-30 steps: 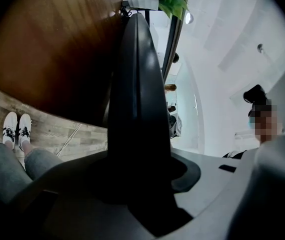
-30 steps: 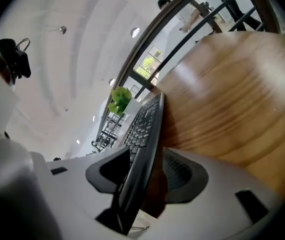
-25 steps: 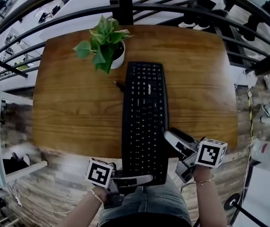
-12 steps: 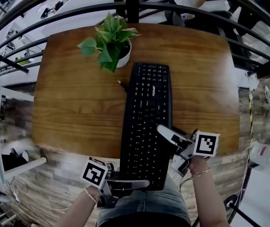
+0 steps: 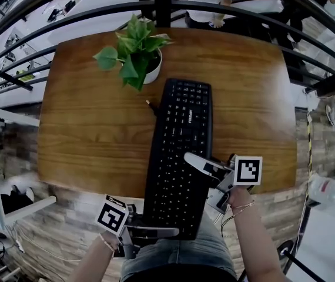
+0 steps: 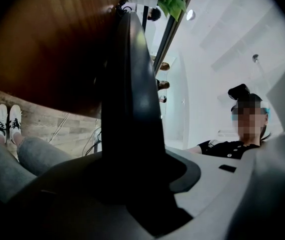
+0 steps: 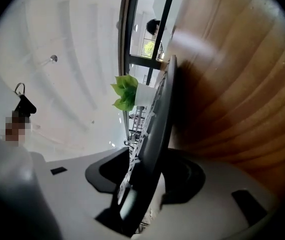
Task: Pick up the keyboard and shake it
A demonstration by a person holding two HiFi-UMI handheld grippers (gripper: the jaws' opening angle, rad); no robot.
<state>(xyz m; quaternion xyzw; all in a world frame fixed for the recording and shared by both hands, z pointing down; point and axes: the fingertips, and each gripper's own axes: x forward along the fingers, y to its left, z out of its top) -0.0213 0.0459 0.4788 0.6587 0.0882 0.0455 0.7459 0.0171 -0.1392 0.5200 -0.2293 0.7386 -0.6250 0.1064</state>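
L forearm comes in from bottom left; L gripper (image 5: pixel 170 232) lies level, pointing across the keyboard (image 5: pixel 182 116) at its near short end, jaws clamped on that edge. R forearm enters from bottom right, wrist bent inward; R gripper (image 5: pixel 192 159) angles onto the right long edge. Its jaws have just been closing, w/ the edge between them, pads on both faces. Keyboard: long, flat, matte black plastic, lengthways on the glossy wood-grain table (image 5: pixel 91 134), near end overhanging. Leafy plant (image 5: pixel 133 54) in a white pot beside its far end.
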